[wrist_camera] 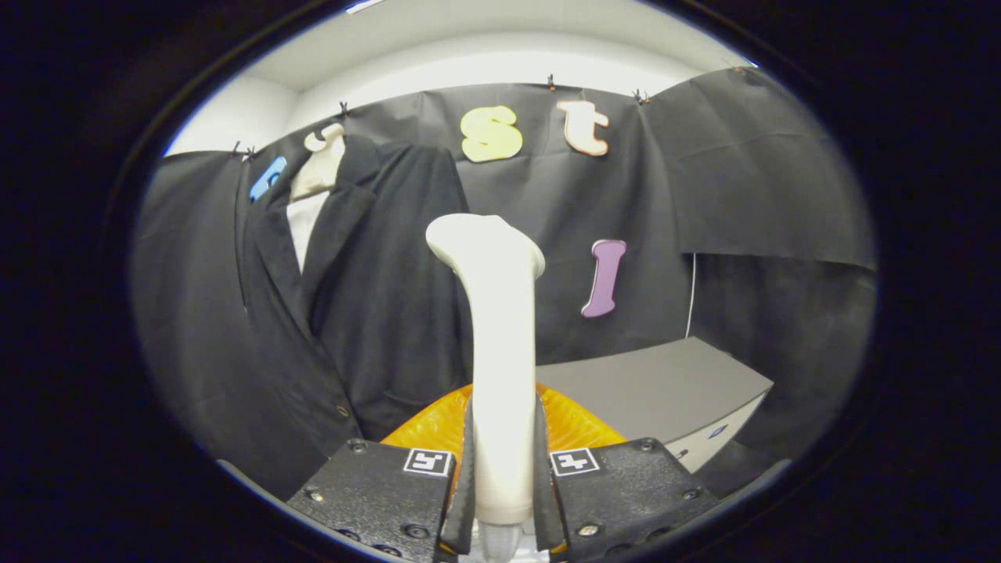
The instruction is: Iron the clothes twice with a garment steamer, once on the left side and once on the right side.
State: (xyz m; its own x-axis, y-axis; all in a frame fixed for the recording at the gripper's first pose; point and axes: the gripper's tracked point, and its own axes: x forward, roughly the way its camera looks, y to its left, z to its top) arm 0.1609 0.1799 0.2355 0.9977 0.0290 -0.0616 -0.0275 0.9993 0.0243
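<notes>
A white garment steamer (496,328) stands upright between my fingers, its handle running up to a wider head at the top. My gripper (504,477) is shut on the steamer's handle, both fingers pressing its sides. A dark suit jacket (367,313) with a white shirt front hangs on a pale mannequin neck (321,168) against the booth wall, to the left of the steamer head and beyond it. The steamer head is apart from the jacket, level with its chest.
An orange ribbed object (579,426) sits just behind the steamer's handle, low between the fingers. A grey box-like table (665,383) stands to the right, beyond the right finger. A thin white cord (691,297) hangs down the wall behind it.
</notes>
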